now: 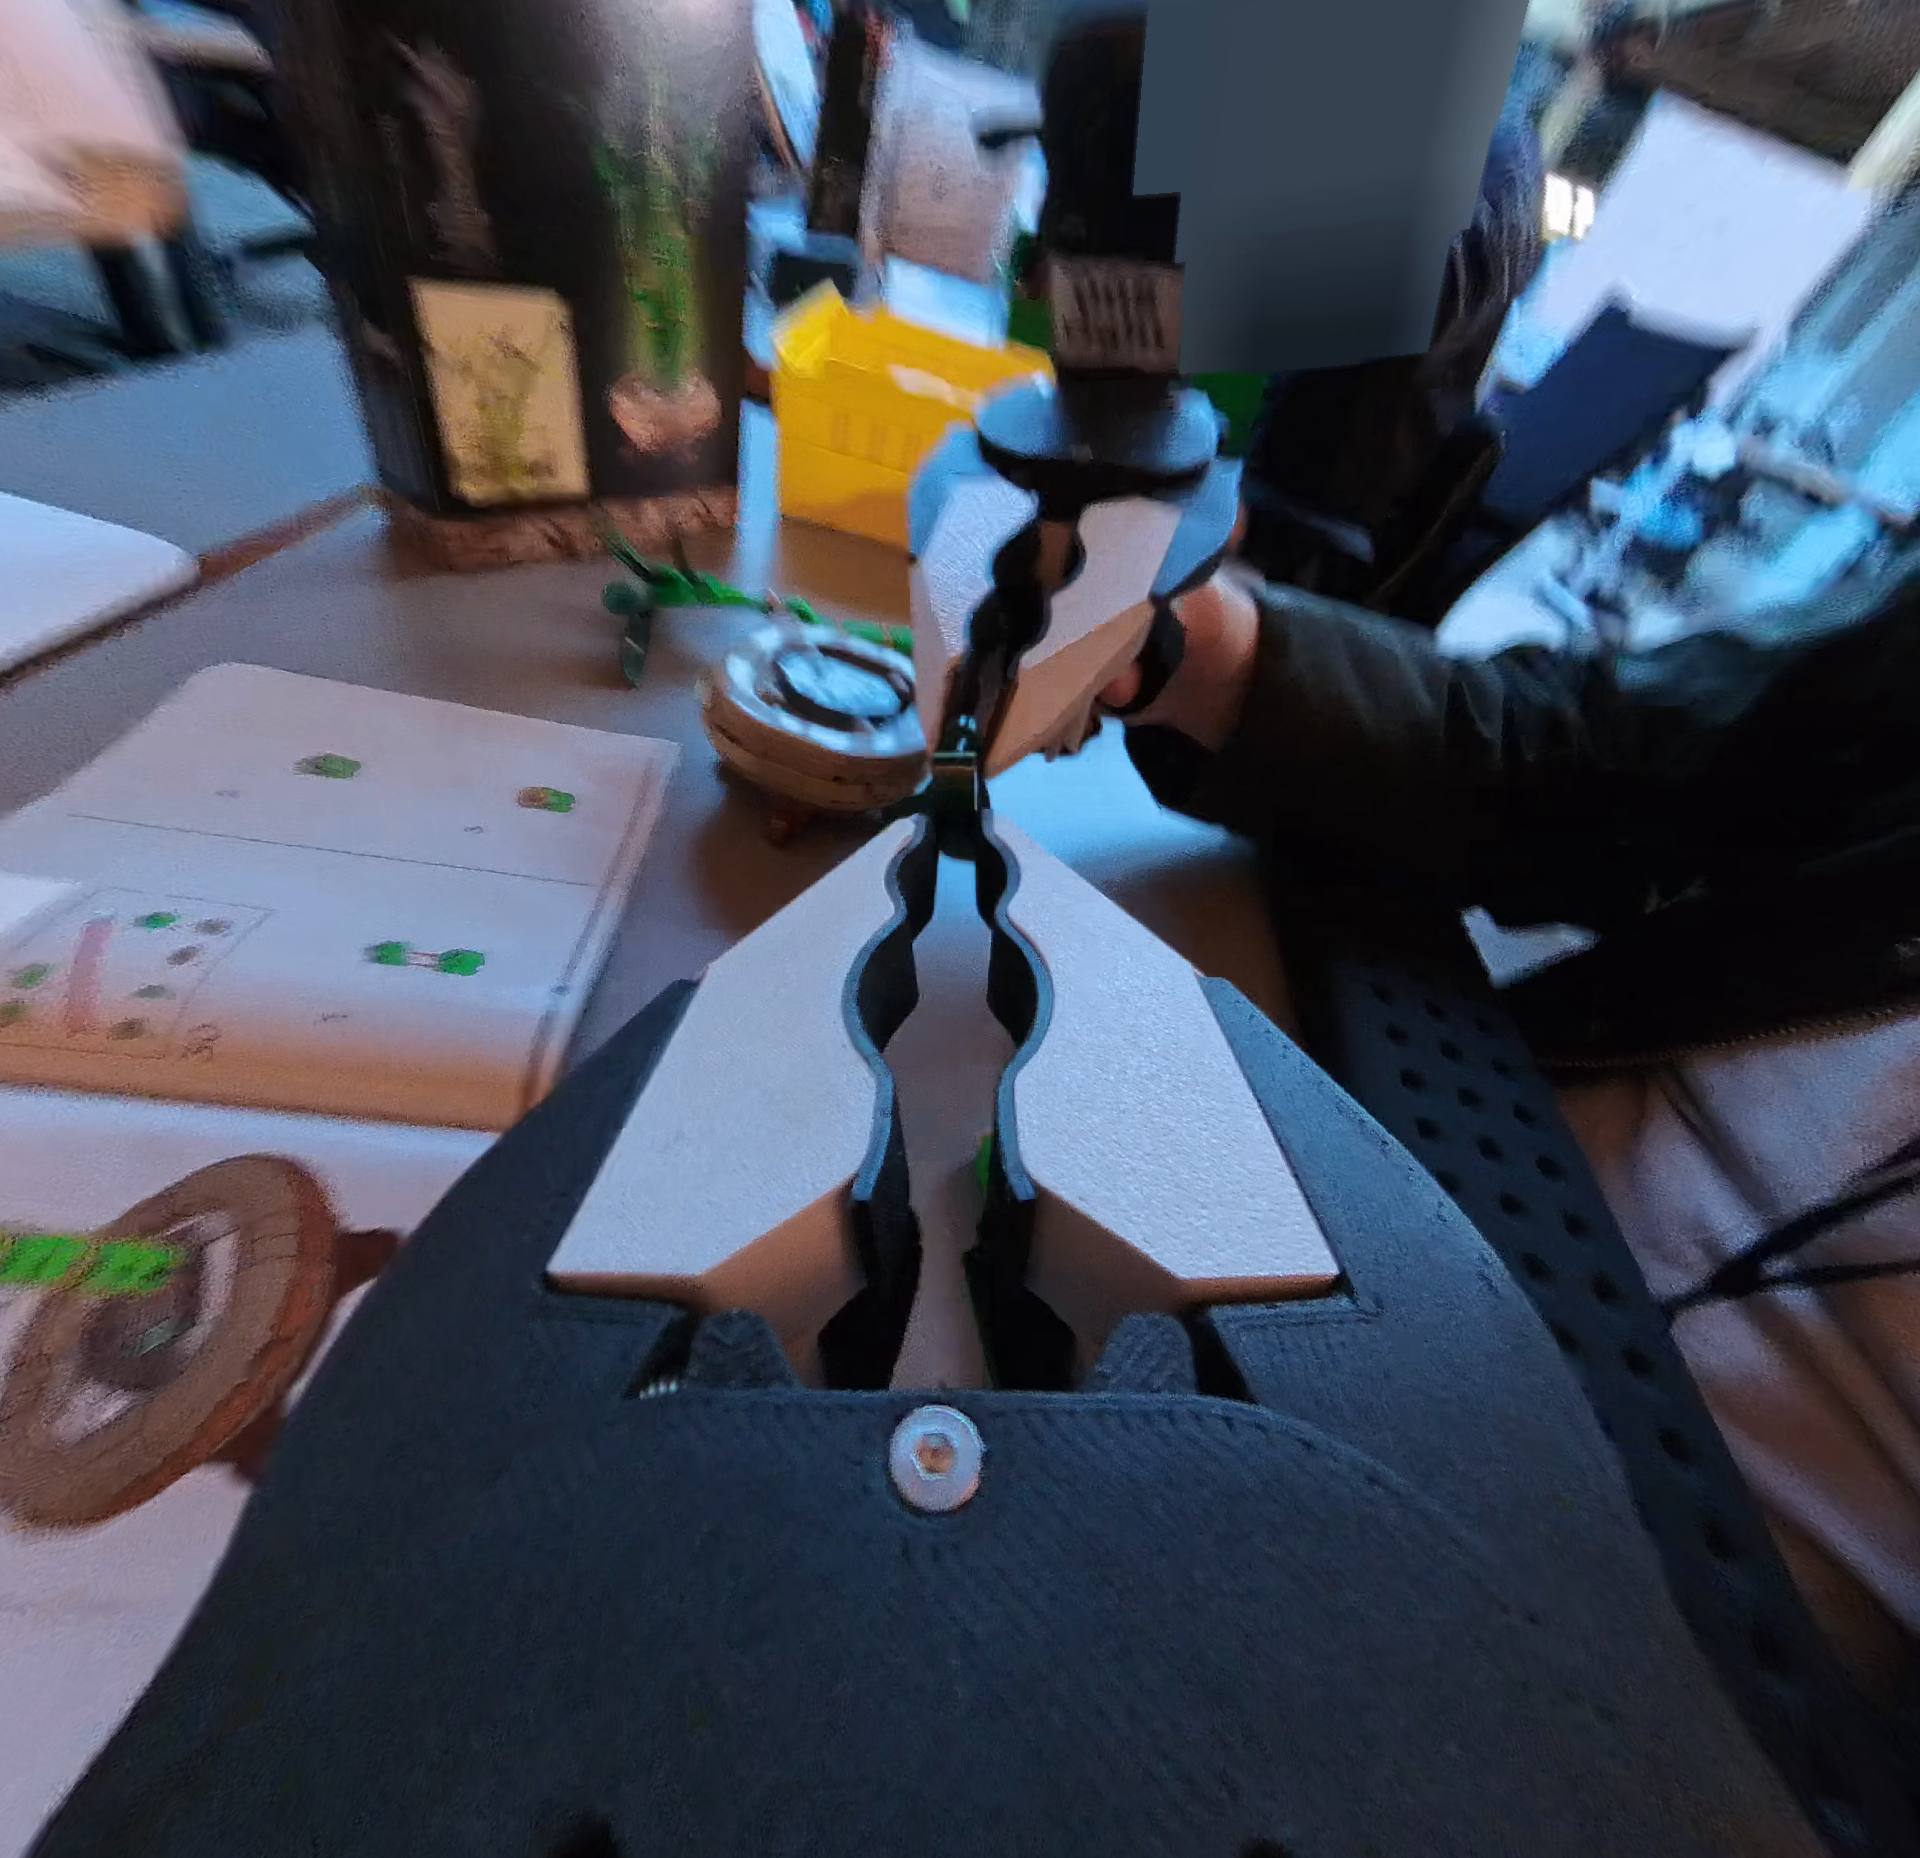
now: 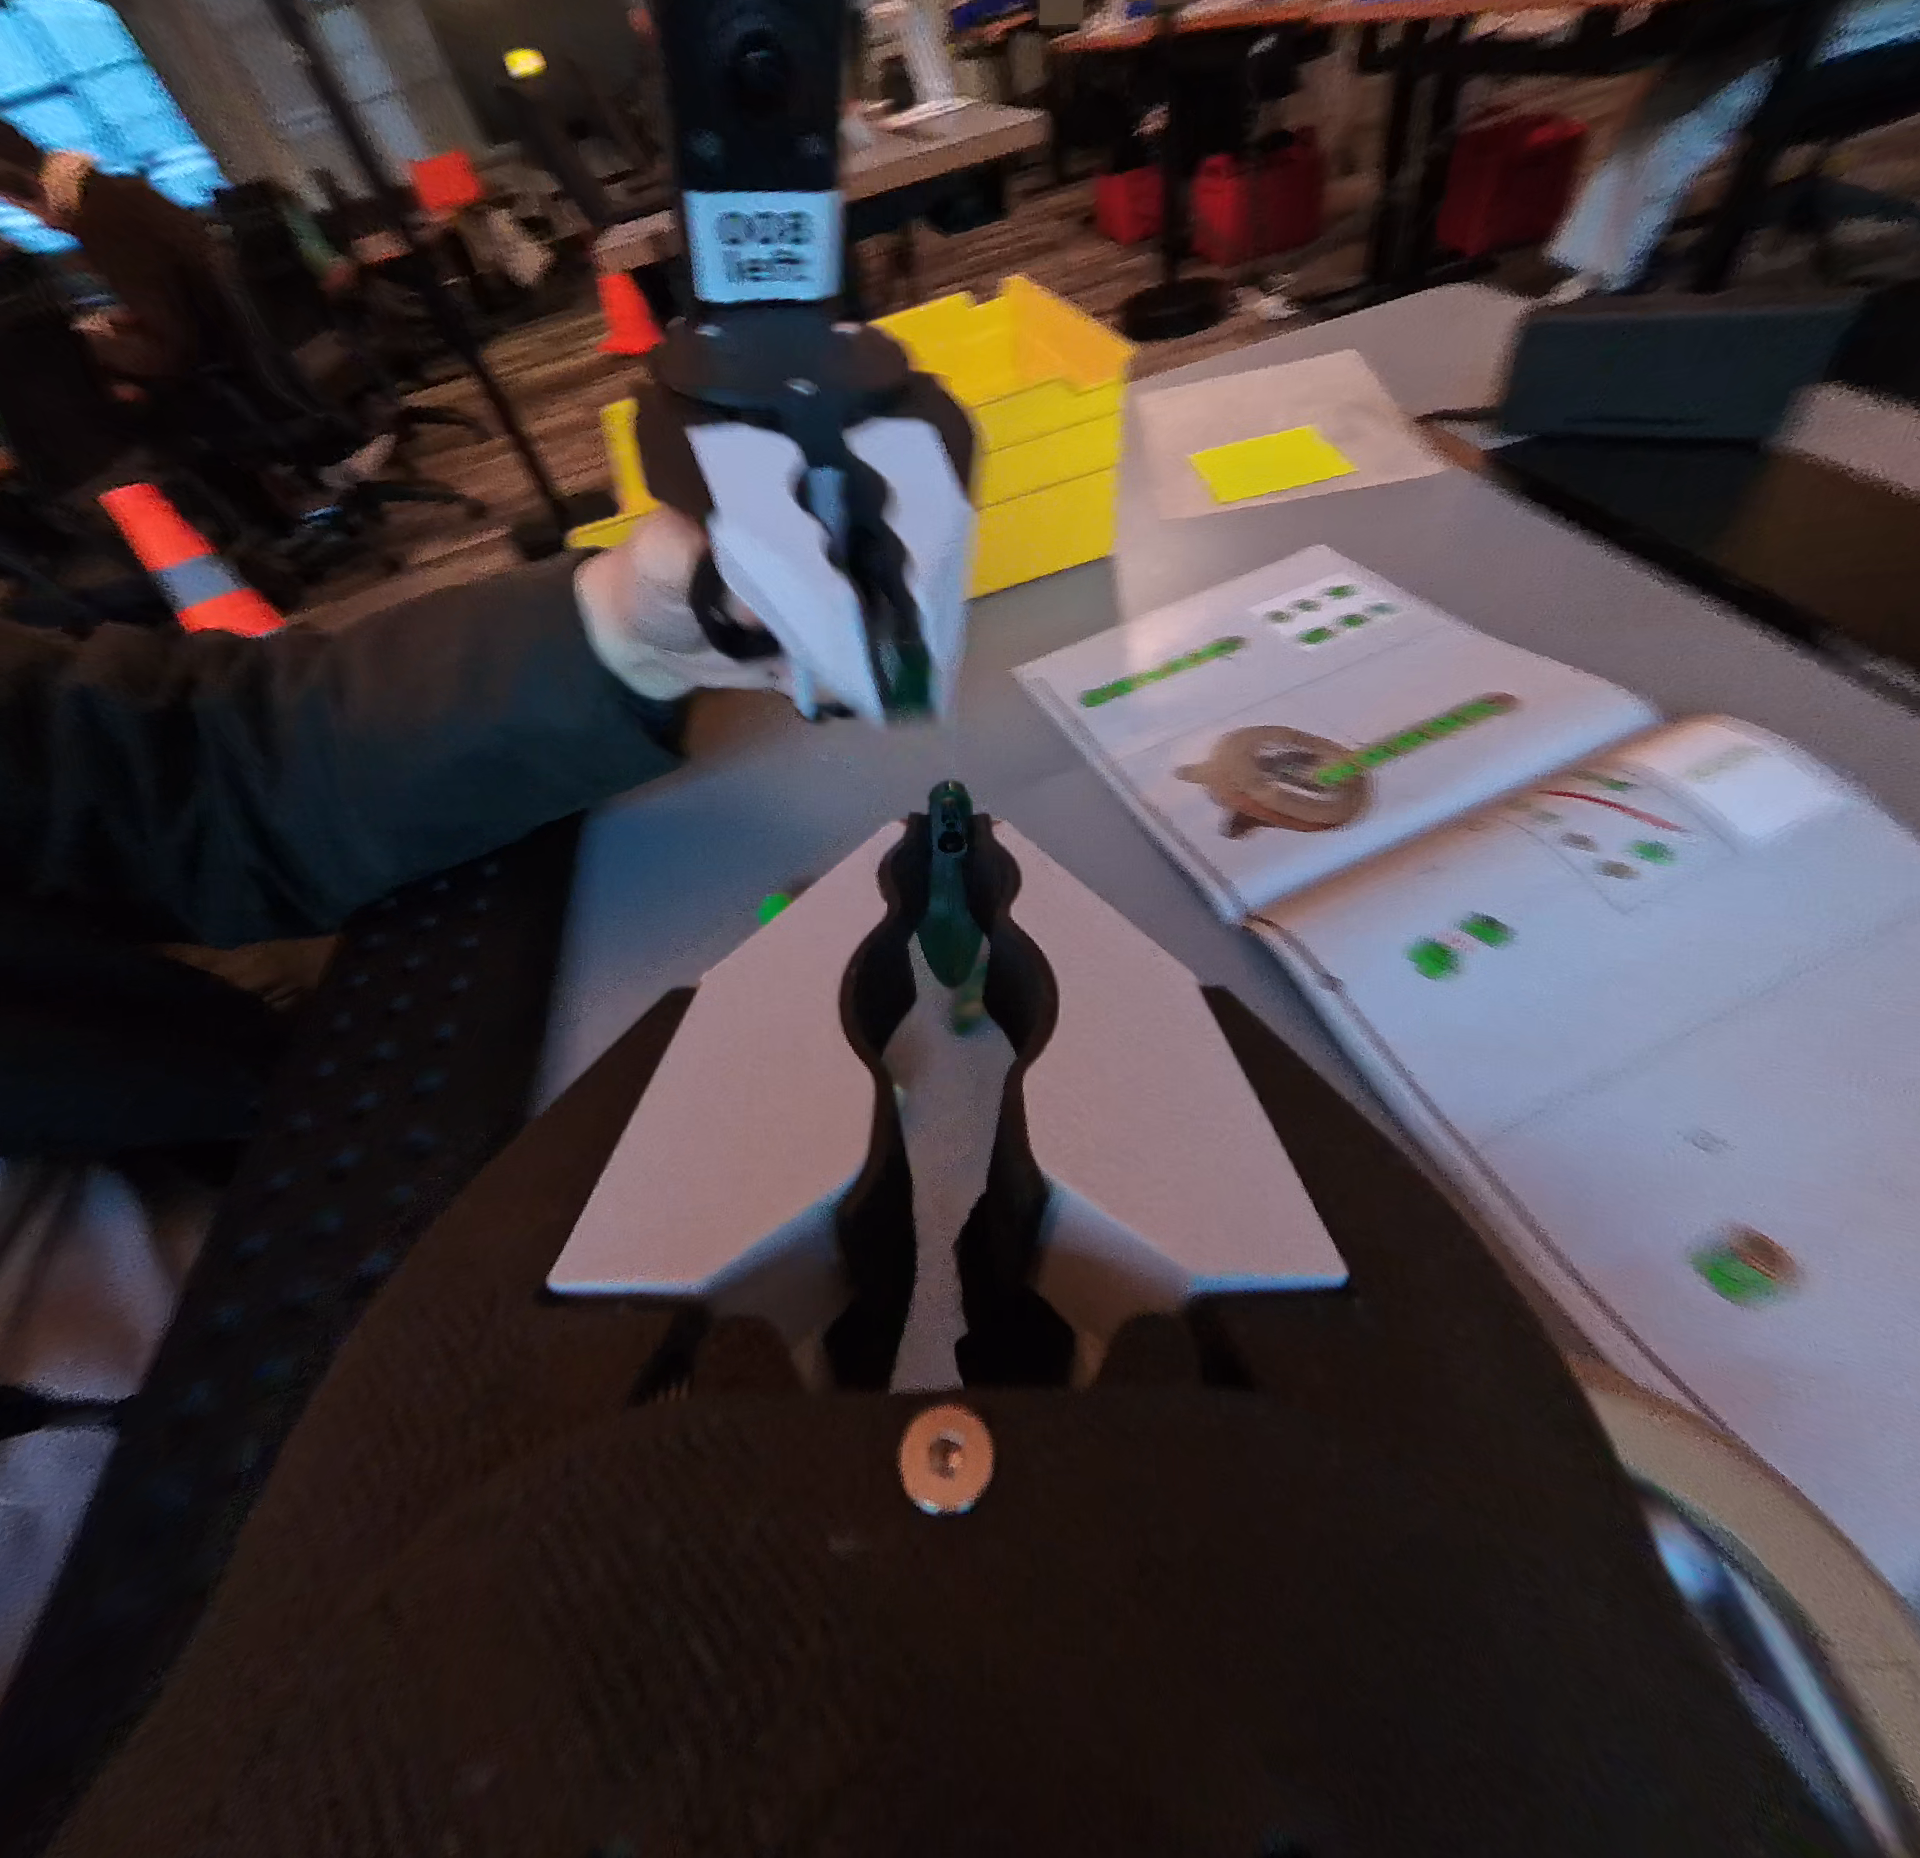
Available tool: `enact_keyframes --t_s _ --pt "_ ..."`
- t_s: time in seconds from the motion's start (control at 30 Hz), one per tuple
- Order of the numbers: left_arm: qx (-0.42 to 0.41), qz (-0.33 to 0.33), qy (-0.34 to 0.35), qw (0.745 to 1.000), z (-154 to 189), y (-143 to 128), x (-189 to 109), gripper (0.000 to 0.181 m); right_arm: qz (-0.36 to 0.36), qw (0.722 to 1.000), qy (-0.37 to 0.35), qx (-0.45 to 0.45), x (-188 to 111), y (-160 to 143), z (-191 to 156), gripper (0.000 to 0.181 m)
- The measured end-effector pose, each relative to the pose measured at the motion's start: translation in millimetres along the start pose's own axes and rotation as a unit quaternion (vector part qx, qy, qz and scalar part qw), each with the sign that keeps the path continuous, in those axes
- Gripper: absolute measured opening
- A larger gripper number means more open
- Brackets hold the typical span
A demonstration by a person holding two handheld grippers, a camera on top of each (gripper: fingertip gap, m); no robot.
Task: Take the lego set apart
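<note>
The grey counter (image 2: 1558,582) spreads beneath both tools. On it, to the right of the right tool (image 2: 948,821) and to the left of the left tool (image 1: 954,821), lies an open instruction booklet (image 2: 1382,769) with printed pictures of green pieces and a brown round base. Beyond the left tool's tip, to its left and farther off, stands a tall dark box (image 1: 520,219) with a plant pictured on its front. Just past the far tool in both views is a stack of yellow bins (image 1: 873,406).

Ahead of the left tool and slightly to its left sits the round brown lego base (image 1: 816,712), a grey ring on top, resting on the counter. Behind that base a green stem (image 1: 675,593) of lego leaves lies flat on the counter.

The two tools face each other tip to tip. In the left wrist view they seem to share a small dark green lego piece (image 1: 956,769); blur hides whether they touch. The right tool's jaws are pressed together on this dark green piece (image 2: 948,904), which juts just past its tips. The left tool's jaws are nearly together at the tips, clamped on the same kind of dark green bit. A tiny bright green piece (image 2: 774,909) lies on the counter just left of the right tool.
</note>
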State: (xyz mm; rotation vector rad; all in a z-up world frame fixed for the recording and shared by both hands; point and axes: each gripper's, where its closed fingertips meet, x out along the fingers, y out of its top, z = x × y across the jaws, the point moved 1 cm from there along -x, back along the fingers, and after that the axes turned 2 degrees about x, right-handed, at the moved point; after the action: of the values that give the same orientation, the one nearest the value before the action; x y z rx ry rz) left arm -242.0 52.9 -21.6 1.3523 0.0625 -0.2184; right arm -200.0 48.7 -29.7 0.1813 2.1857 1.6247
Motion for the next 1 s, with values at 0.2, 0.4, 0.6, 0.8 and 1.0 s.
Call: enact_keyframes --t_s 0.2,0.4,0.6,0.8,1.0 --pt "-0.008 0.135 -0.036 0.990 10.4 44.6 -38.0 0.005 0.058 0.997 0.036 0.024 -23.9 21.2 -4.3 0.006" --pt "-0.008 0.101 -0.075 0.992 28.6 36.8 -19.4 0.005 -0.030 0.995 0.091 0.041 2.8 -8.8 -24.3 0.006" --pt "-0.061 0.085 -0.113 0.988 27.6 25.9 -11.0 0.005 -0.175 0.983 0.023 -0.057 23.7 -59.1 -16.2 0.007" --pt "-0.123 0.137 -0.161 0.970 25.5 36.5 -20.0 0.006 -0.168 0.985 0.013 -0.031 22.9 -61.9 -5.0 0.006" --pt "-0.062 0.074 0.109 0.989 -27.9 43.0 -49.2 0.005 -0.166 0.986 -0.008 -0.029 18.9 -60.8 4.3 0.006"
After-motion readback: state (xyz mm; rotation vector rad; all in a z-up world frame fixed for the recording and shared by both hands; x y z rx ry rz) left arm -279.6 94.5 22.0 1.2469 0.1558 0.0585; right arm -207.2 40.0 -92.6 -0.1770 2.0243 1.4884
